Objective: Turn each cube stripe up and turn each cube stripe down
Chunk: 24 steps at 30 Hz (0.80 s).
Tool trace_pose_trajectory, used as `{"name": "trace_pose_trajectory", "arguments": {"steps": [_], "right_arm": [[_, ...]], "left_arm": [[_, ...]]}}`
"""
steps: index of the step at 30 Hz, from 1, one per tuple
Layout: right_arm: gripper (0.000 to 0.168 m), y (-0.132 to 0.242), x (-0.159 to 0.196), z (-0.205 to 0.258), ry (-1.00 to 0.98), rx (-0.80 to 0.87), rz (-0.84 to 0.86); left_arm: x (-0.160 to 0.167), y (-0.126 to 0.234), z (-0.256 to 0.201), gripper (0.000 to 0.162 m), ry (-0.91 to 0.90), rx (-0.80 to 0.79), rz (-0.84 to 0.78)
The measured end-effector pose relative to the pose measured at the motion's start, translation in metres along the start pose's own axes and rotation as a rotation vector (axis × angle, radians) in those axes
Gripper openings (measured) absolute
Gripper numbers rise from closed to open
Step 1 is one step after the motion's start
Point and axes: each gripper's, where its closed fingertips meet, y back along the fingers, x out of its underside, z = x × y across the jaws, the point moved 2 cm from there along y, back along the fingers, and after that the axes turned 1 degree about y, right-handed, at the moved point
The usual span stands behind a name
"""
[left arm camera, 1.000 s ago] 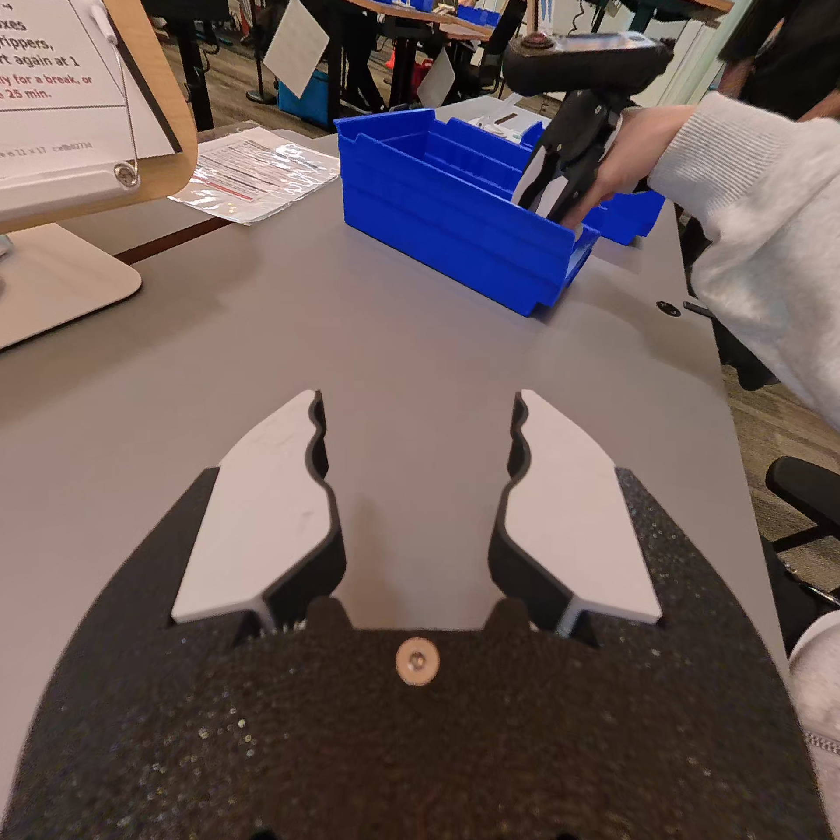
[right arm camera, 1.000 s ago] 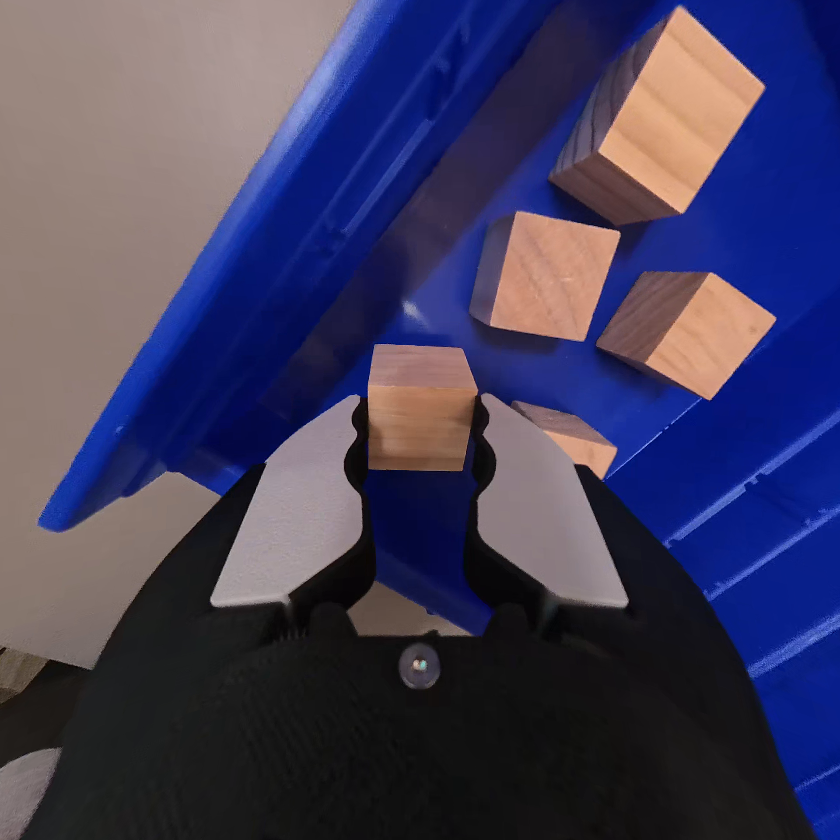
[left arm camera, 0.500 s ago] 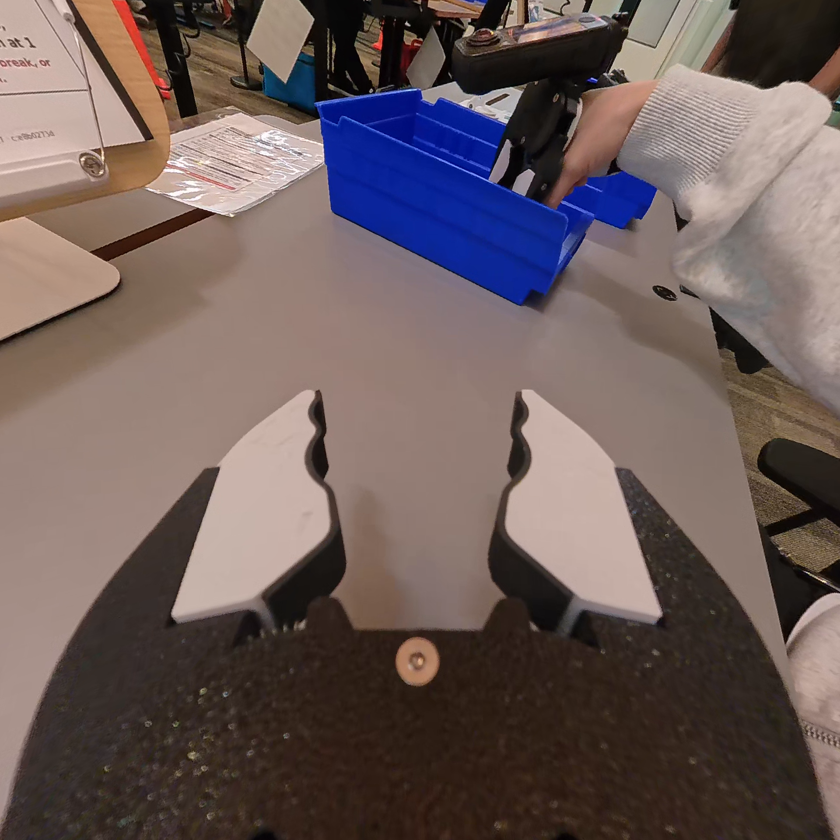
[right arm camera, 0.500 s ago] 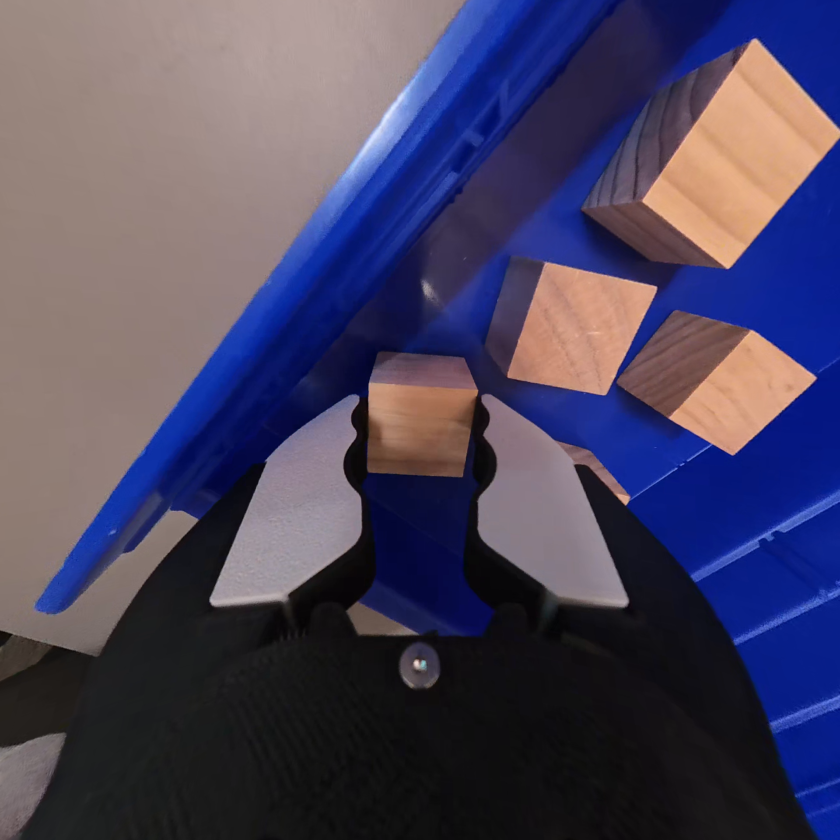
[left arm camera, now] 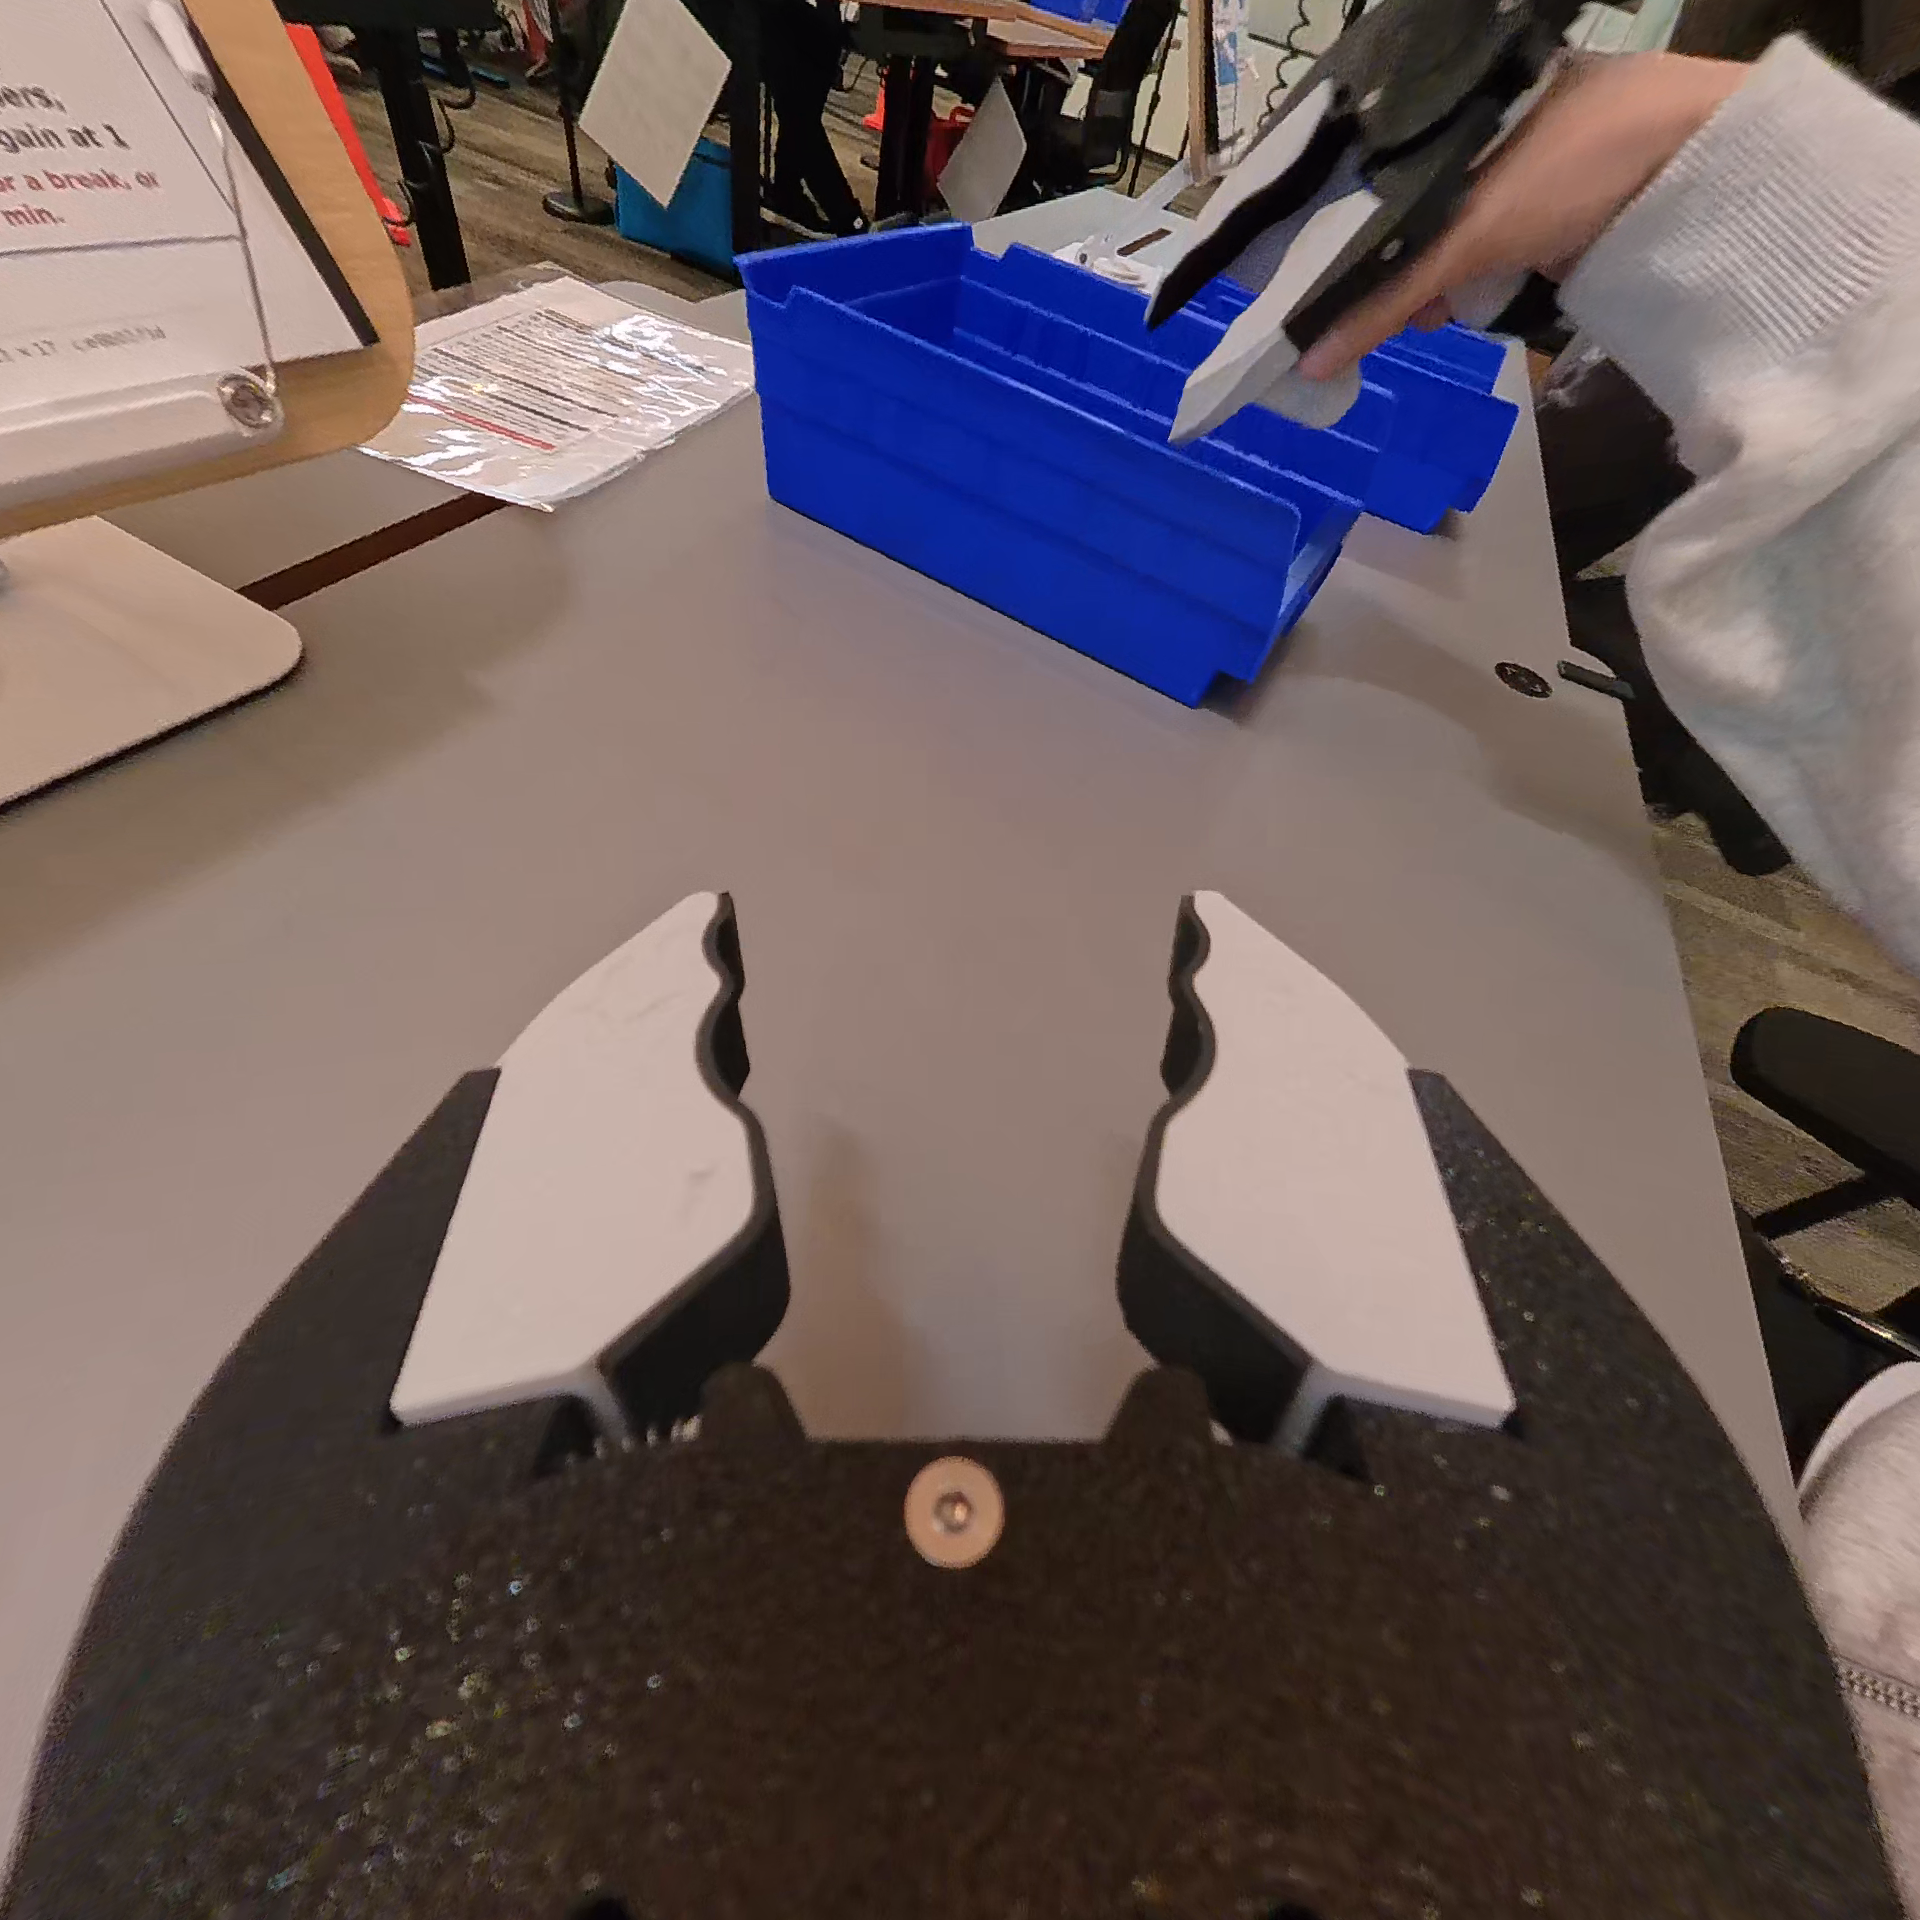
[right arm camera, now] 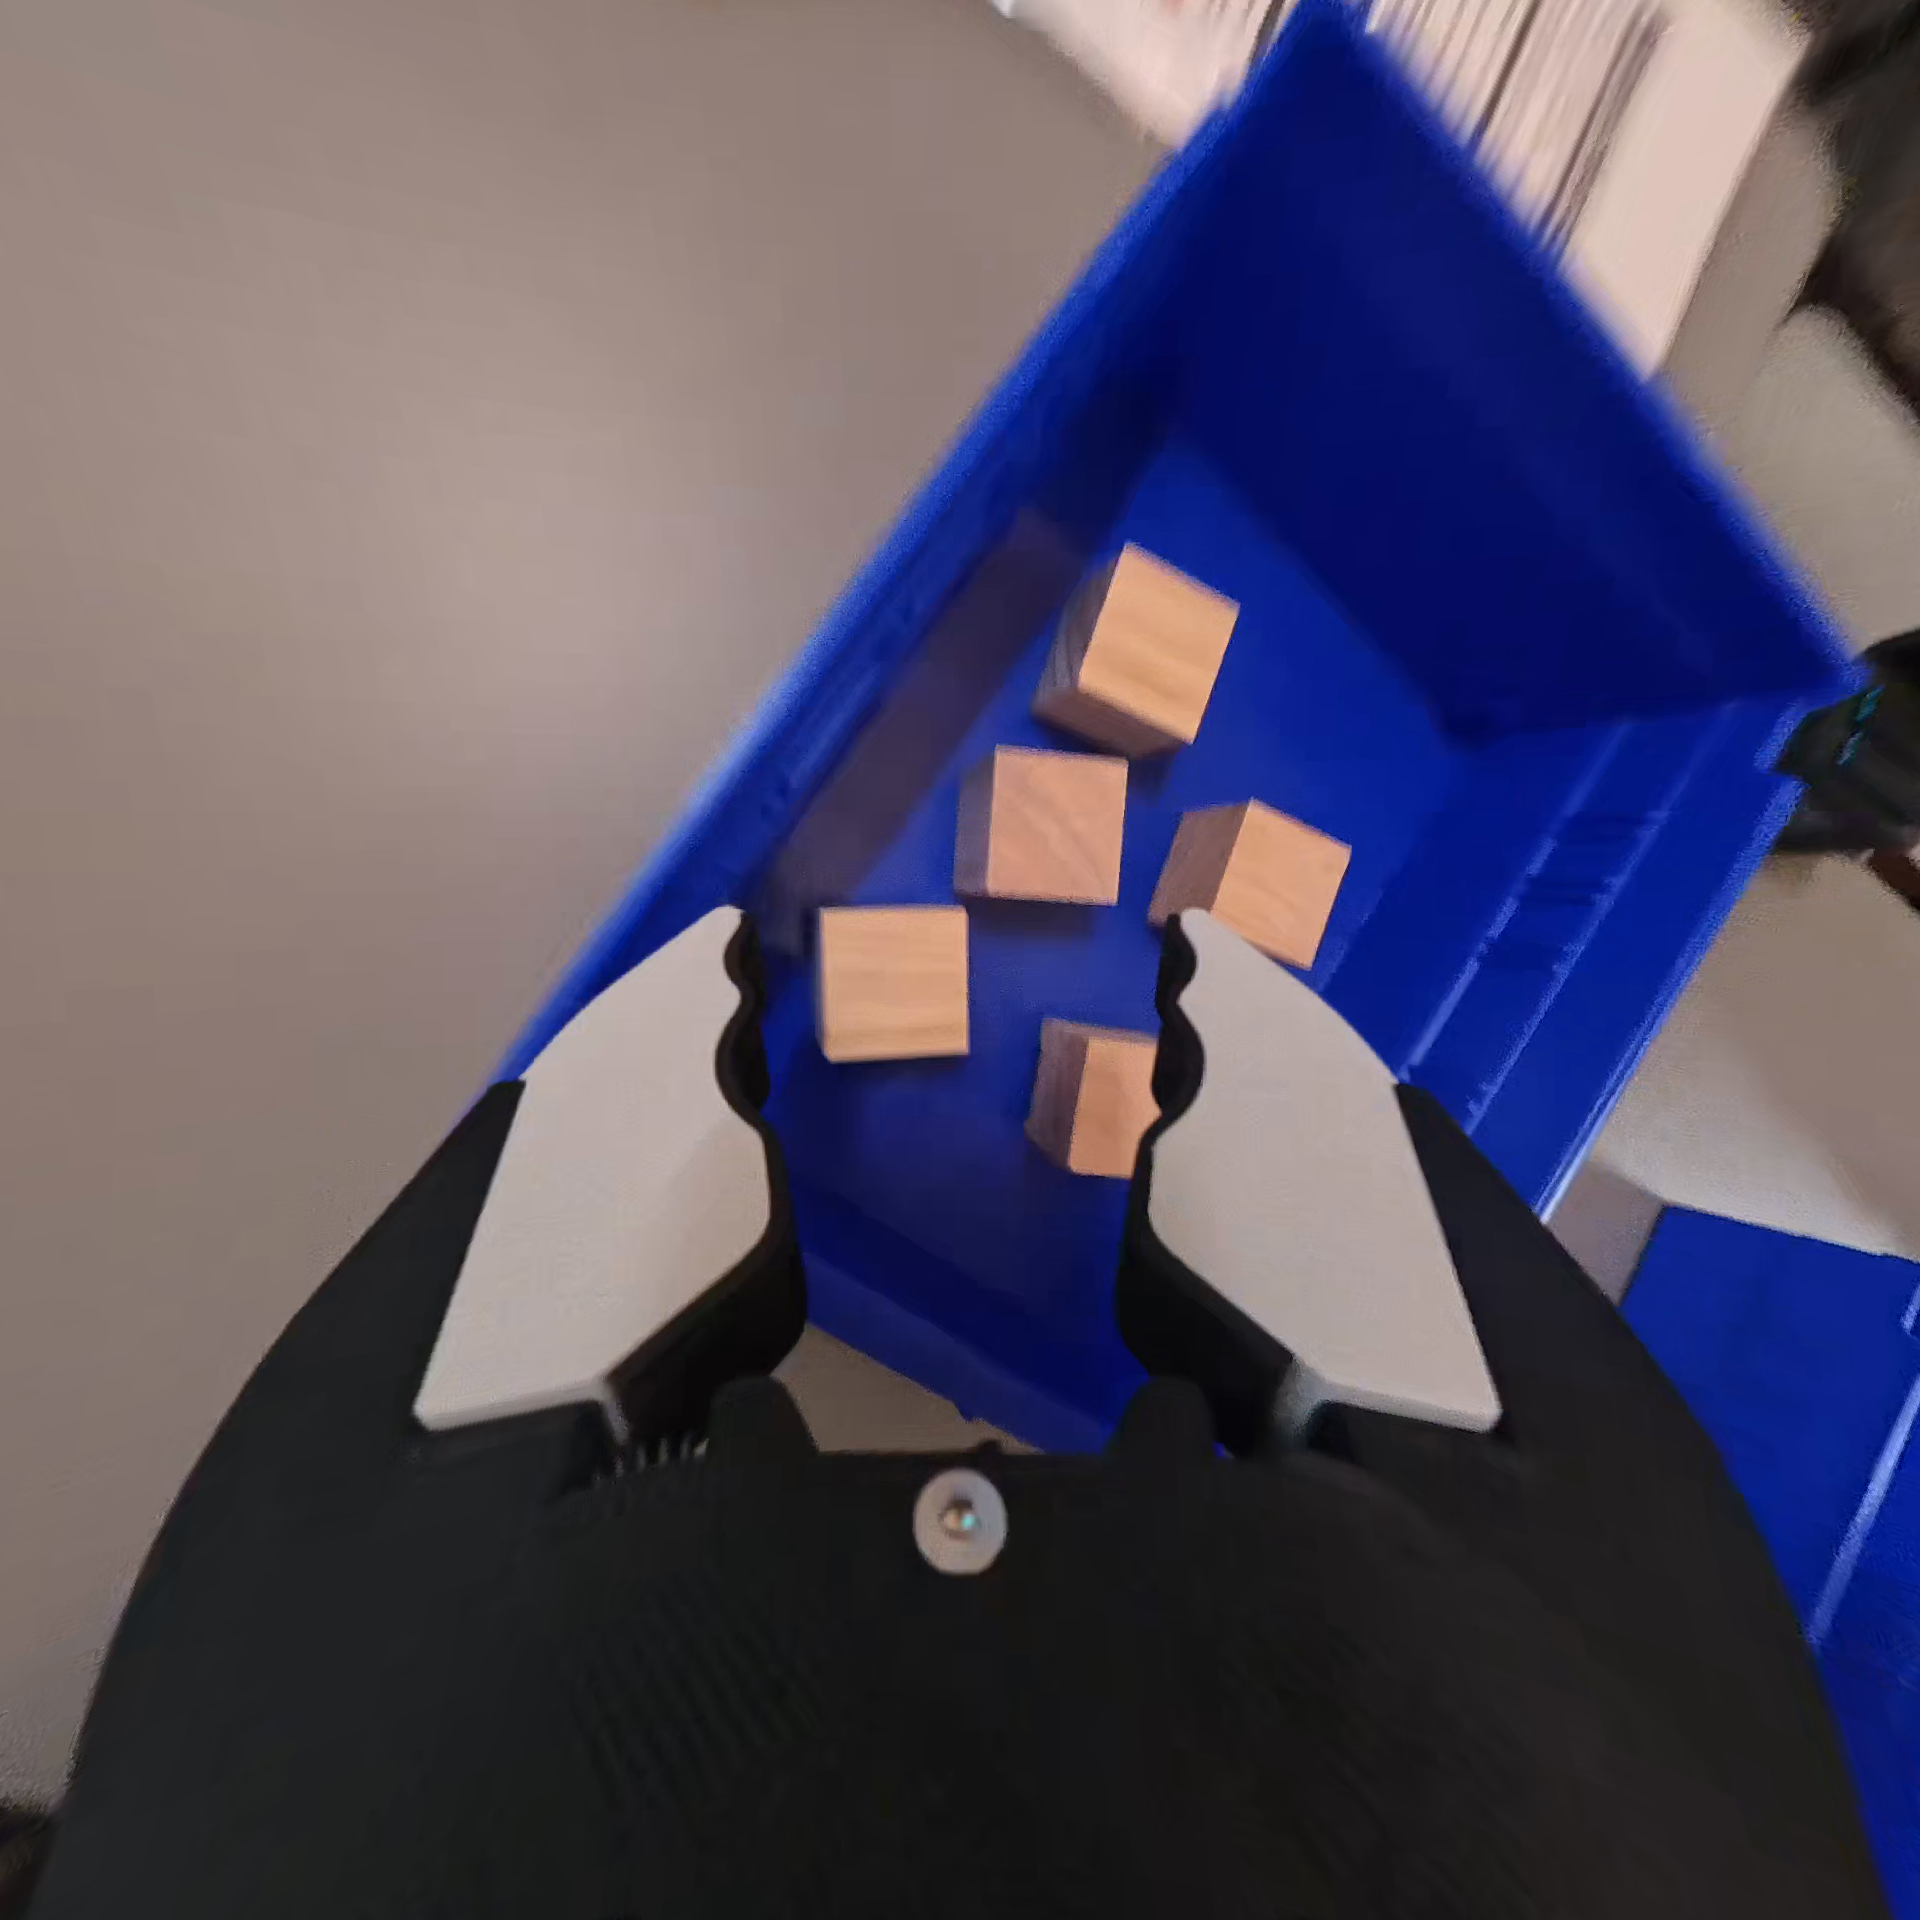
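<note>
Left wrist view: low over grey tabletop, faced distant blue plastic bin. Right wrist view: above, angled steeply down into same bin, nearer. Shared: bin, tabletop.

The right tongs gape empty above the blue bin on the grey surface. Five wooden cubes lie ahead of their tips, all apart.

Grey table, wood-plank floor, dark desk legs behind.
</note>
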Motion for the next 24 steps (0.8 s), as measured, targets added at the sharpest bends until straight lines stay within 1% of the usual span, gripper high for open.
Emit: {"name": "trace_pose_trajectory", "arguments": {"steps": [2, 5, 7, 9, 11, 14, 17, 19, 21, 22, 24], "right_arm": [[0.073, 0.022, -0.021, 0.016, -0.042, 0.011, -0.203], [0.073, 0.05, -0.05, 0.06, -0.034, 0.006, -0.534], [0.073, 0.06, -0.061, 0.101, -0.016, -0.052, -0.717], [0.073, 0.058, -0.066, 0.143, -0.017, -0.14, -0.842], [0.073, 0.047, -0.067, 0.176, -0.038, -0.212, -0.924], [0.072, 0.026, -0.067, 0.205, -0.065, -0.23, -1.001], [0.072, 0.013, -0.068, 0.221, -0.086, -0.257, -1.046], [0.072, 0.01, -0.068, 0.227, -0.103, -0.27, -1.075], [0.071, 0.014, -0.069, 0.229, -0.095, -0.253, -1.112], [0.068, 0.015, -0.069, 0.23, -0.086, -0.24, -1.124], [0.068, 0.015, -0.069, 0.233, -0.062, -0.228, -1.122]], "left_arm": [[-0.007, 0.006, 0.001, 0.078, -0.007, -0.016, -0.026], [-0.022, 0.023, 0.006, 0.077, -0.002, -0.061, -0.093], [-0.031, 0.038, 0.012, 0.077, 0.007, -0.108, -0.13], [-0.037, 0.058, 0.019, 0.076, 0.026, -0.182, -0.152], [-0.041, 0.083, 0.023, 0.076, 0.036, -0.243, -0.165], [-0.045, 0.134, 0.036, 0.075, 0.047, -0.392, -0.165], [-0.041, 0.202, 0.061, 0.071, 0.076, -0.624, -0.135], [-0.027, 0.252, 0.085, 0.068, 0.118, -0.805, -0.062], [-0.008, 0.298, 0.11, 0.07, 0.183, -0.966, 0.019], [0.003, 0.315, 0.121, 0.071, 0.235, -1.009, 0.057], [0.028, 0.337, 0.139, 0.073, 0.354, -1.035, 0.134]]}}
